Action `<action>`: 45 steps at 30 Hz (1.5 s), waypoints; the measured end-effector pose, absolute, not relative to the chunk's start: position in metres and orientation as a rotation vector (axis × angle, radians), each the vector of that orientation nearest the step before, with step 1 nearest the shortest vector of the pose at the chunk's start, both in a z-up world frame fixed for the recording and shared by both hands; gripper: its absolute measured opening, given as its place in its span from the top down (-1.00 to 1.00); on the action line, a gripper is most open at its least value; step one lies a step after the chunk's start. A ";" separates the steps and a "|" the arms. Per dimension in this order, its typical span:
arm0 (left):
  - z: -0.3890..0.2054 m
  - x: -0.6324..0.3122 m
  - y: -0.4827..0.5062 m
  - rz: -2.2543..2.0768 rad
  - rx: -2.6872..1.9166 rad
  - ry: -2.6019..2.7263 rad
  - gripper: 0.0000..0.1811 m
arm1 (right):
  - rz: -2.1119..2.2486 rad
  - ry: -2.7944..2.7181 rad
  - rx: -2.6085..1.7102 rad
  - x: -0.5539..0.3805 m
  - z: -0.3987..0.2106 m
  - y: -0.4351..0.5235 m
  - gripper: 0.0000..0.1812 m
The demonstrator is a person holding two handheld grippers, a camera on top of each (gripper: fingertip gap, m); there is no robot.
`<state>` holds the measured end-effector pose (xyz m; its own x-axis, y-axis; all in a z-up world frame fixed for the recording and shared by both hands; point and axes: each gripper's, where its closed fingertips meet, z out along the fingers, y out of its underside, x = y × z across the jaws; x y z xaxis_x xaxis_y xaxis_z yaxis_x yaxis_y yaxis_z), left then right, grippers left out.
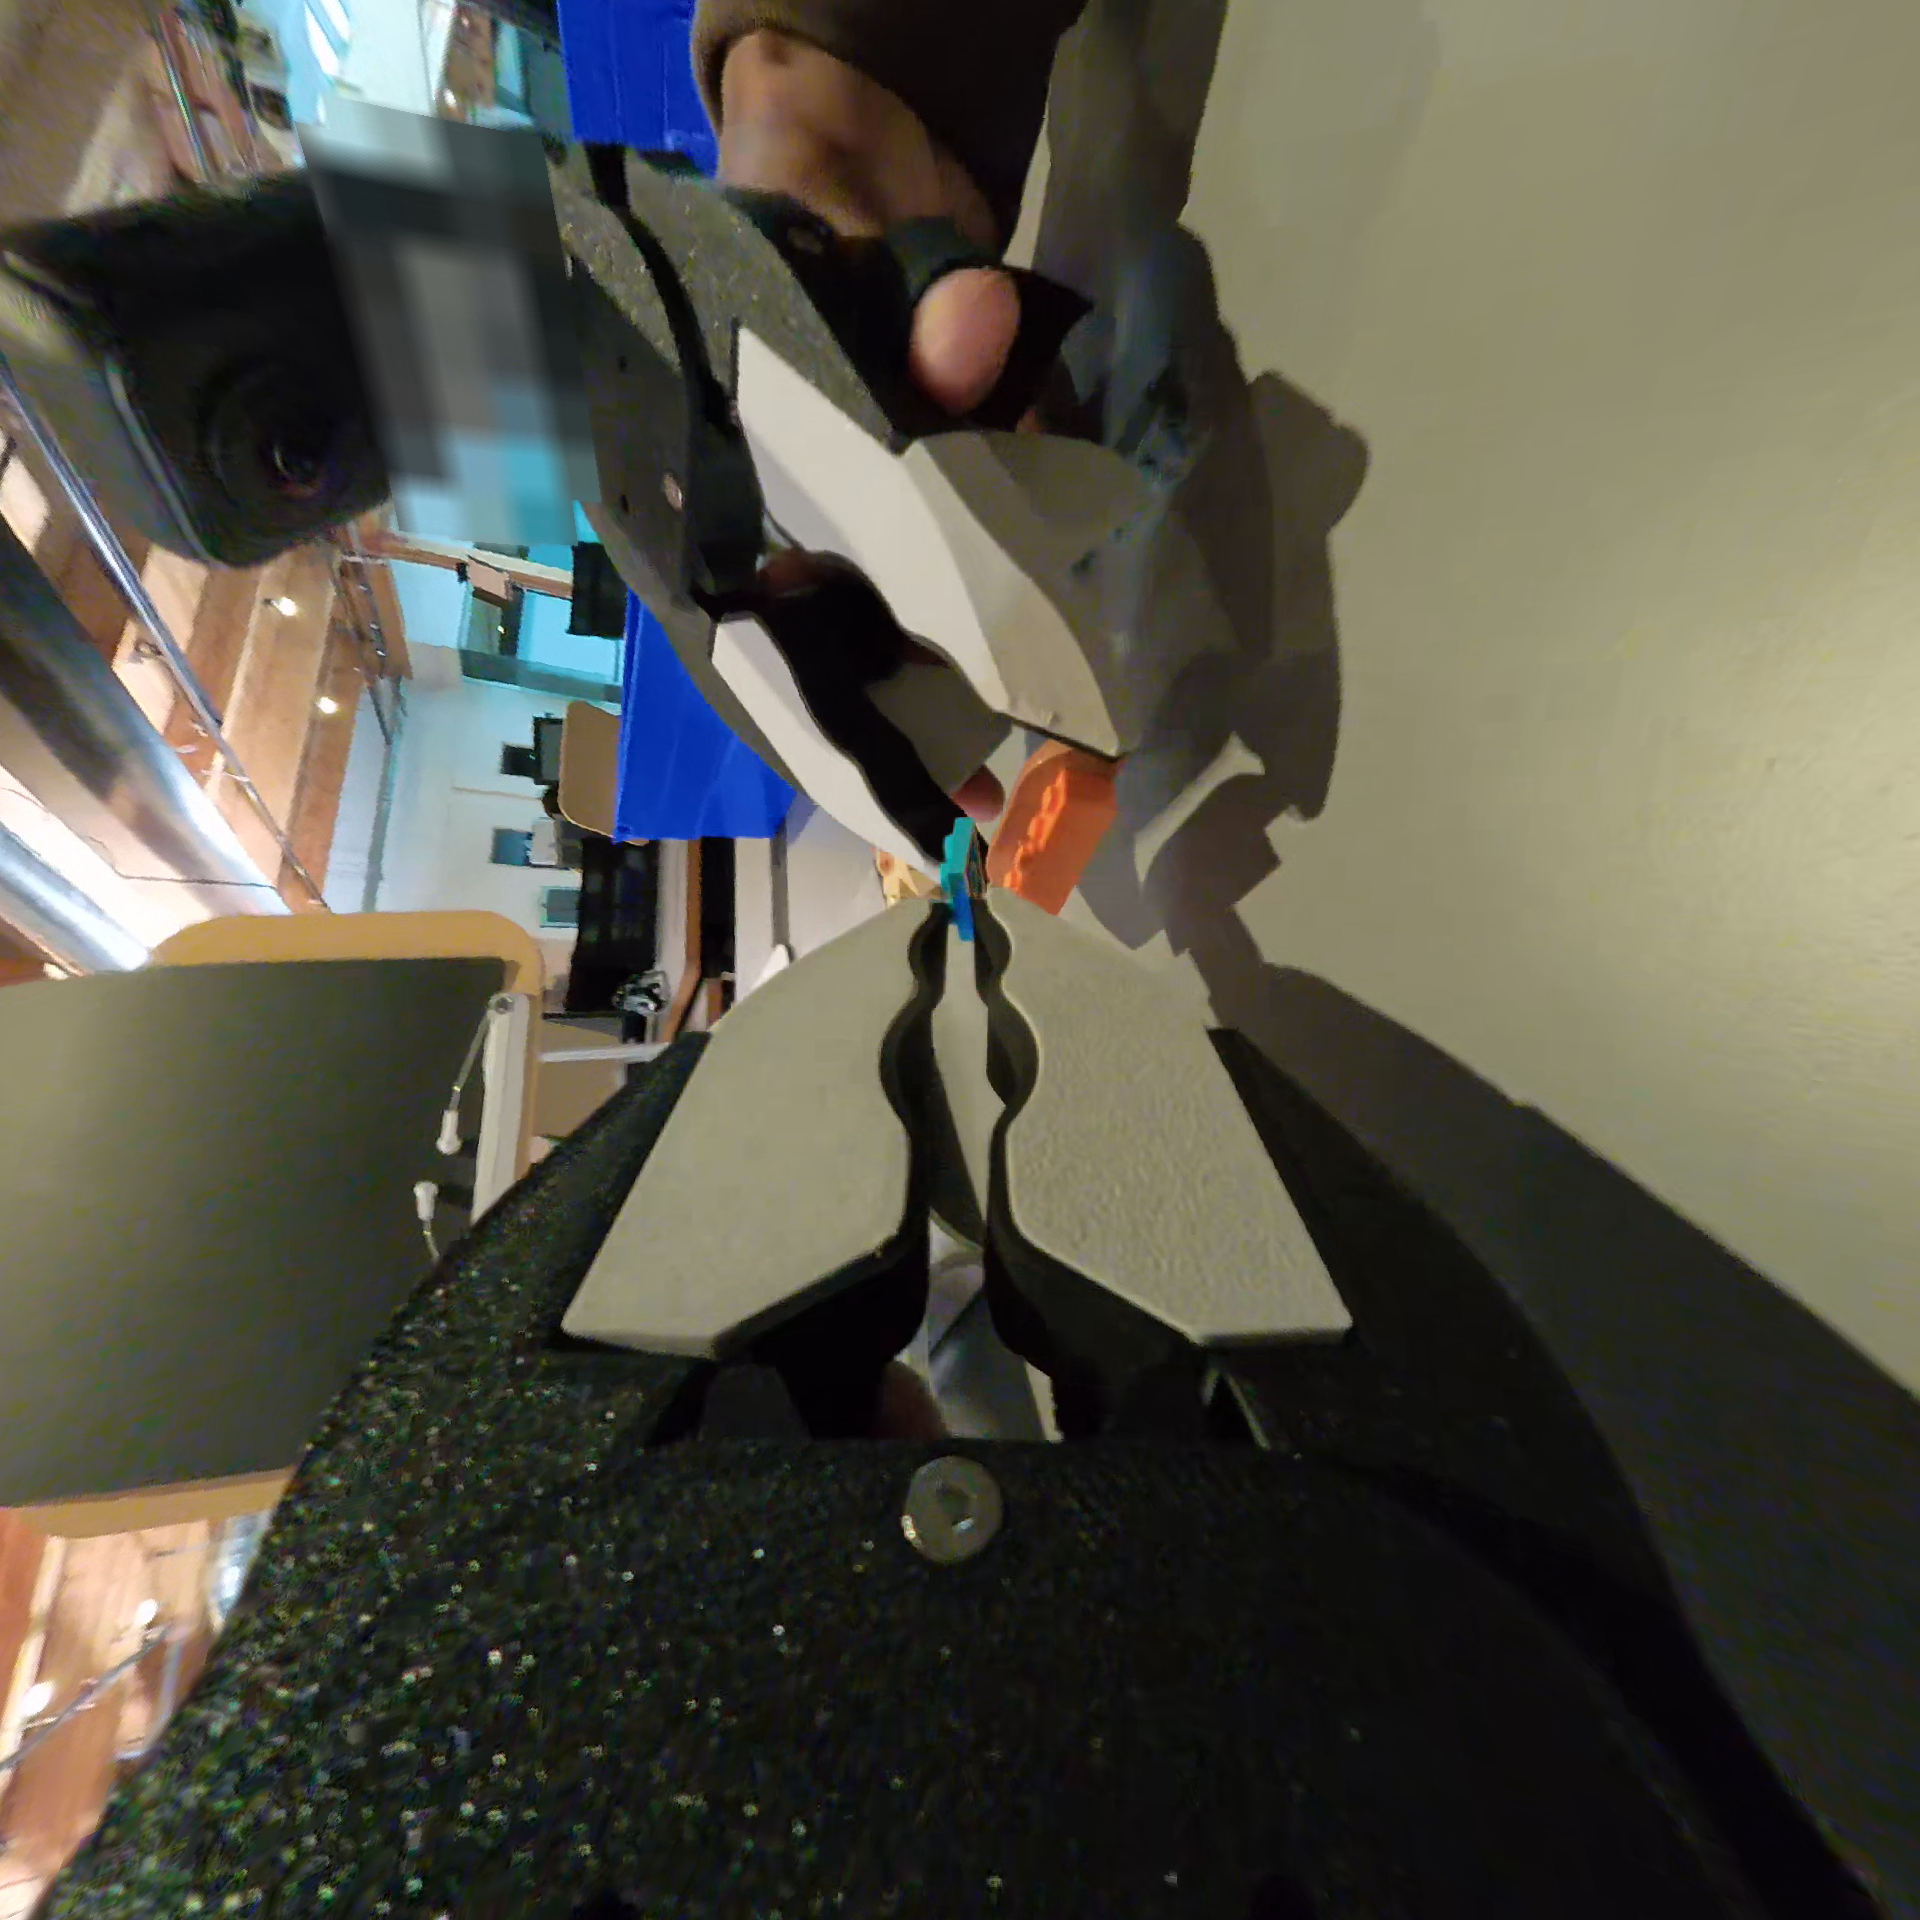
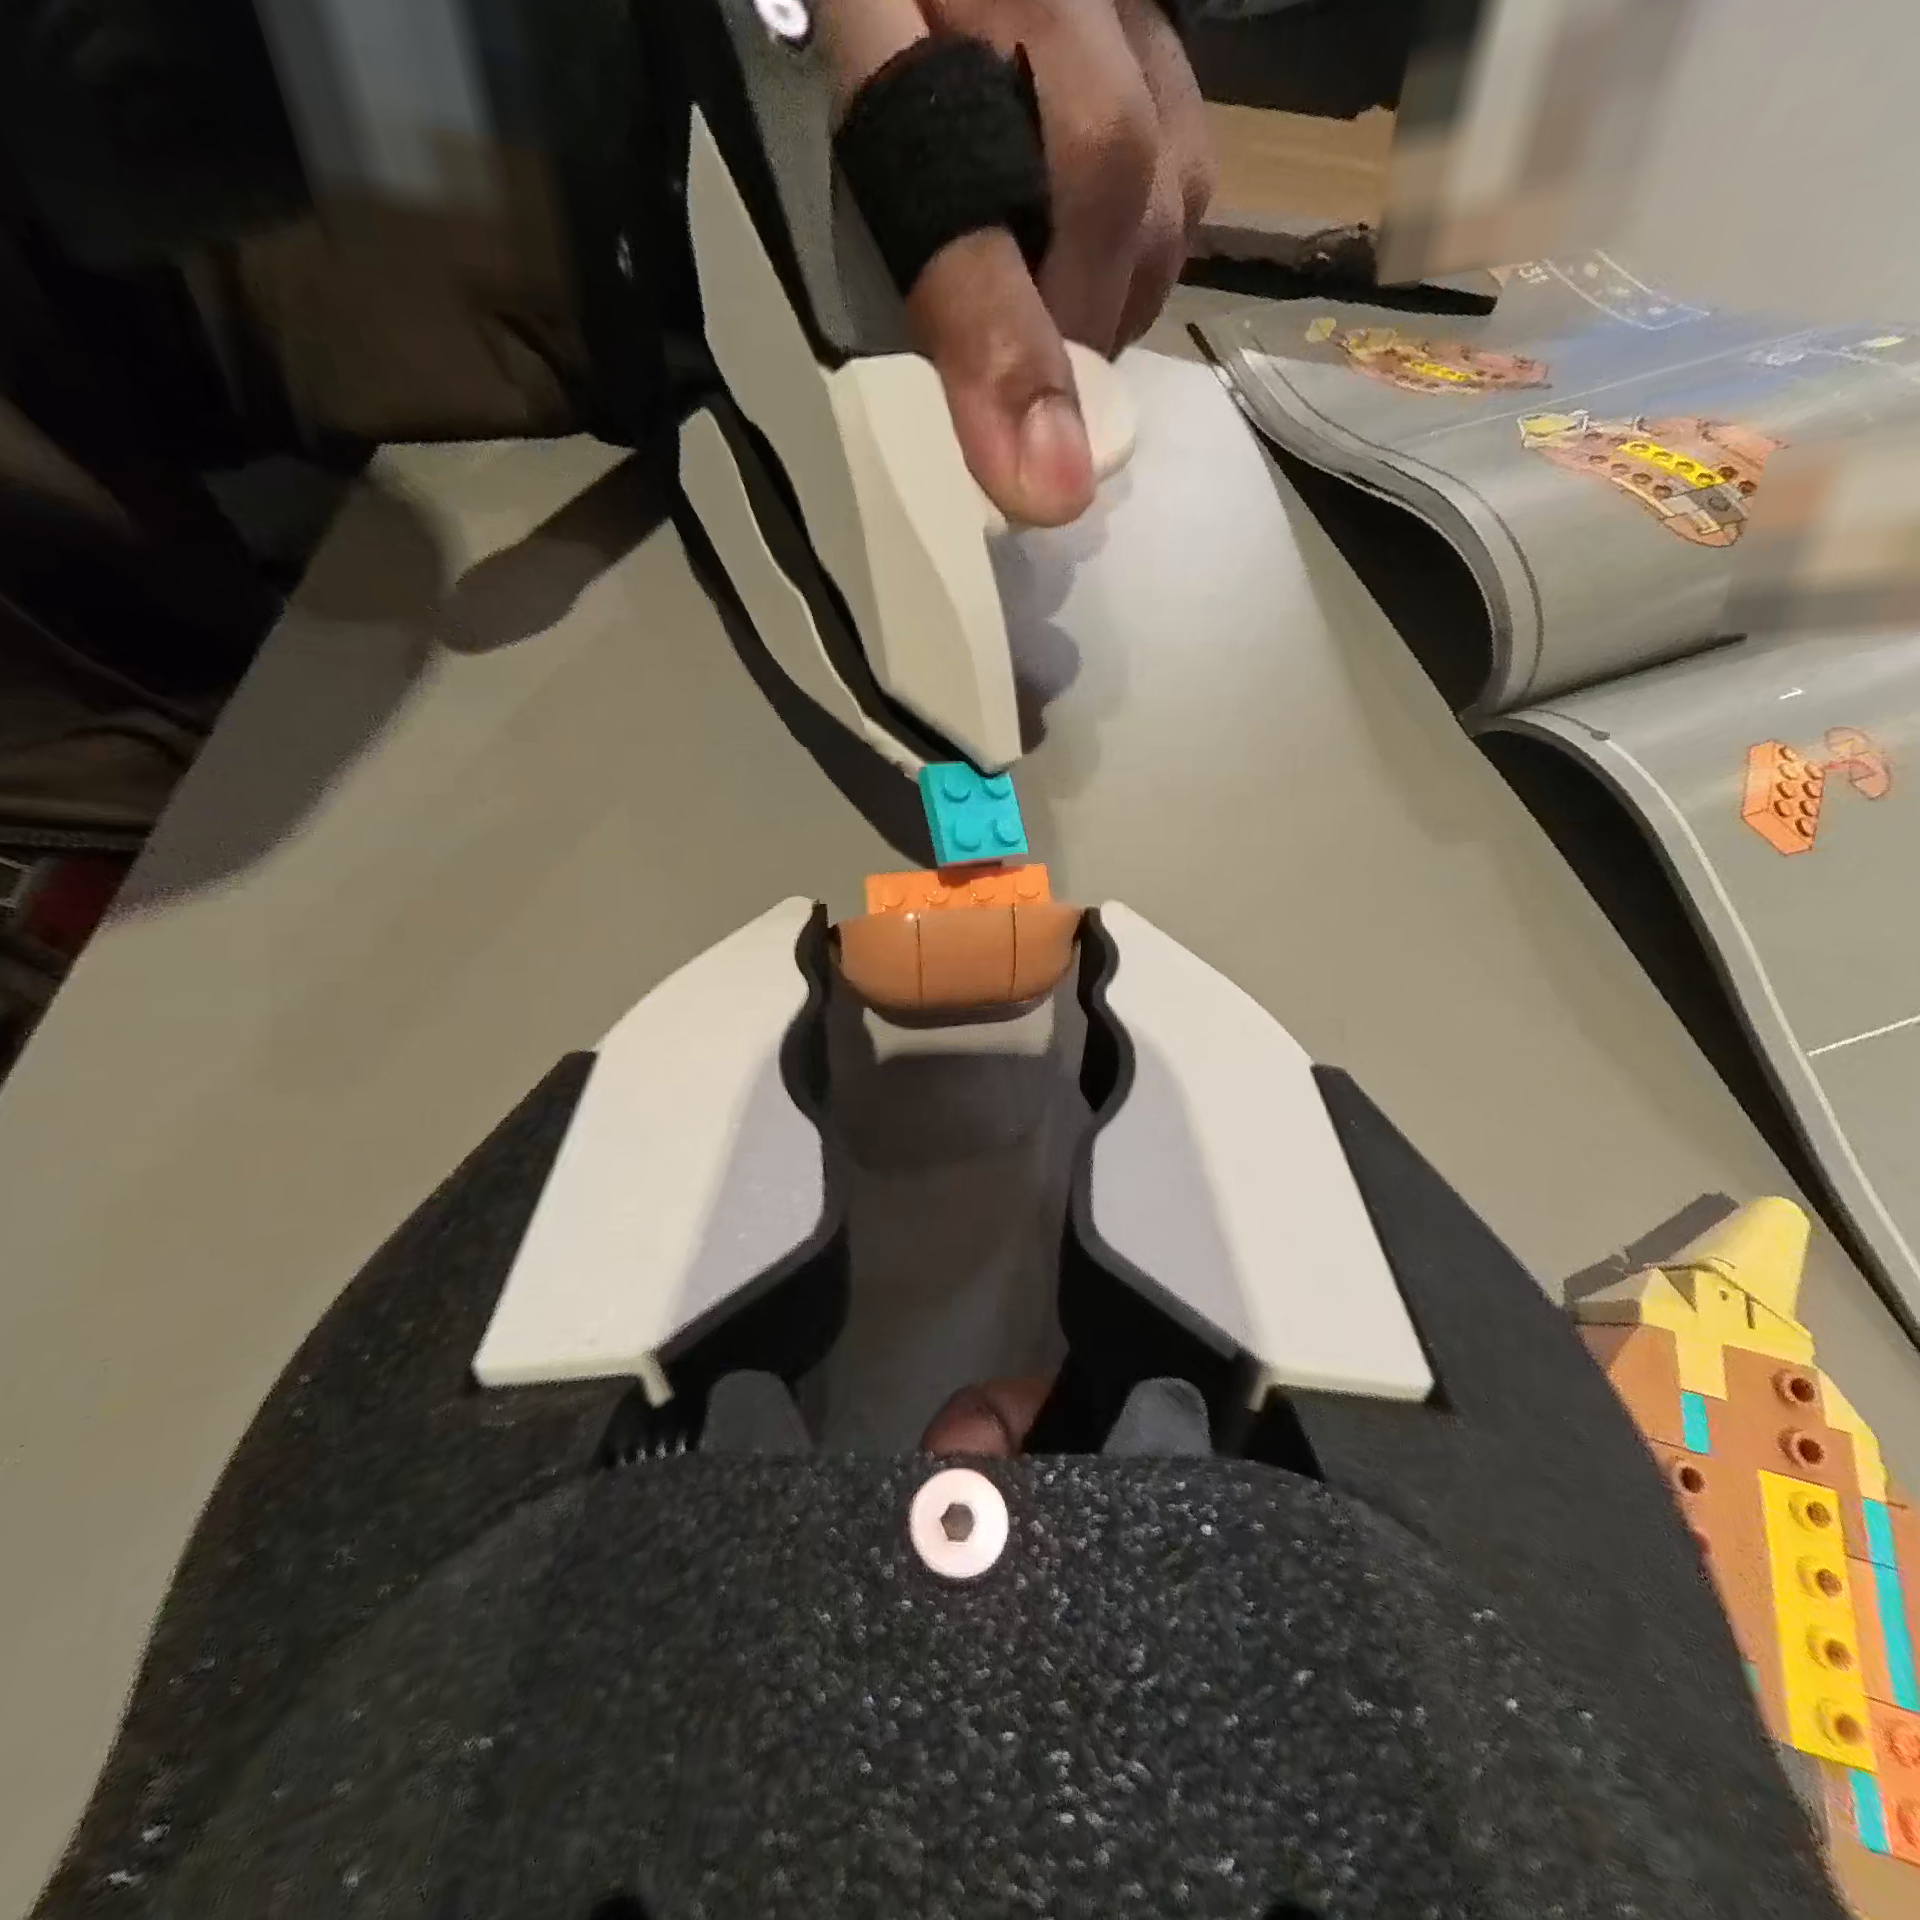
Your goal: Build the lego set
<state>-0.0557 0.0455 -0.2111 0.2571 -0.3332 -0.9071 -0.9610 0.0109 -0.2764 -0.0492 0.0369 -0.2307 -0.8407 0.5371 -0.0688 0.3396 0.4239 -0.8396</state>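
Partly hidden, teal plate (image 2: 971,812) pinched above orange assembly (image 2: 954,940), contact unclear

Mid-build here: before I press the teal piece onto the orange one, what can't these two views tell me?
- Whether the teal plate already touches the orange assembly: right wrist view shows them overlapping, the joint itself hidden.
- Left wrist view: left tongs cover most of the teal plate; right tongs hide most of the orange assembly.
- Instruction booklet: blurred, cut off by the right edge.
- Partly built model: cut off at the right edge.
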 end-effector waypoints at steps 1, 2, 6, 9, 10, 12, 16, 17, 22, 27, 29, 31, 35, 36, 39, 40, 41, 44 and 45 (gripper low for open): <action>-0.210 -0.054 0.046 0.799 -1.509 1.273 0.95 | 1.393 -2.465 -0.768 -0.048 -0.229 0.036 0.49; -0.209 -0.052 0.046 0.811 -1.499 1.287 0.95 | 1.403 -2.465 -0.765 -0.047 -0.229 0.036 0.49; -0.208 -0.046 0.045 0.850 -1.477 1.347 0.95 | 1.456 -2.466 -0.759 -0.041 -0.225 0.035 0.49; -0.208 -0.045 0.044 0.867 -1.474 1.371 0.95 | 1.502 -2.454 -0.759 -0.038 -0.221 0.035 0.49; -0.207 -0.045 0.043 0.869 -1.472 1.372 0.95 | 1.509 -2.452 -0.760 -0.037 -0.221 0.036 0.49; -0.206 -0.045 0.042 0.869 -1.472 1.373 0.95 | 1.501 -2.456 -0.758 -0.036 -0.222 0.037 0.49; -0.203 -0.045 0.041 0.876 -1.469 1.374 0.95 | 1.491 -2.458 -0.748 -0.034 -0.223 0.036 0.49; -0.203 -0.045 0.041 0.878 -1.467 1.377 0.95 | 1.498 -2.456 -0.746 -0.034 -0.222 0.036 0.49; -0.202 -0.040 0.038 0.880 -1.450 1.411 0.95 | 1.561 -2.457 -0.745 -0.030 -0.218 0.032 0.49; -0.202 -0.035 0.036 0.878 -1.442 1.446 0.95 | 1.625 -2.467 -0.748 -0.027 -0.215 0.028 0.49; -0.202 -0.034 0.035 0.870 -1.443 1.457 0.95 | 1.640 -2.469 -0.747 -0.025 -0.215 0.028 0.49; -0.202 -0.033 0.034 0.860 -1.444 1.469 0.95 | 1.653 -2.472 -0.747 -0.024 -0.214 0.027 0.49; -0.202 -0.031 0.033 0.845 -1.448 1.500 0.95 | 1.670 -2.482 -0.744 -0.022 -0.213 0.026 0.49; -0.202 -0.031 0.033 0.840 -1.449 1.511 0.95 | 1.674 -2.485 -0.743 -0.022 -0.214 0.026 0.49; -0.202 -0.029 0.031 0.821 -1.456 1.549 0.95 | 1.684 -2.492 -0.745 -0.021 -0.213 0.025 0.49; -0.203 -0.029 0.031 0.817 -1.460 1.564 0.95 | 1.687 -2.493 -0.748 -0.021 -0.213 0.025 0.49; -0.203 -0.028 0.031 0.816 -1.461 1.577 0.95 | 1.691 -2.493 -0.749 -0.021 -0.213 0.026 0.49; -0.202 -0.028 0.030 0.814 -1.467 1.608 0.94 | 1.699 -2.492 -0.749 -0.020 -0.212 0.026 0.49; -0.202 -0.028 0.030 0.813 -1.468 1.616 0.94 | 1.703 -2.492 -0.748 -0.020 -0.212 0.025 0.49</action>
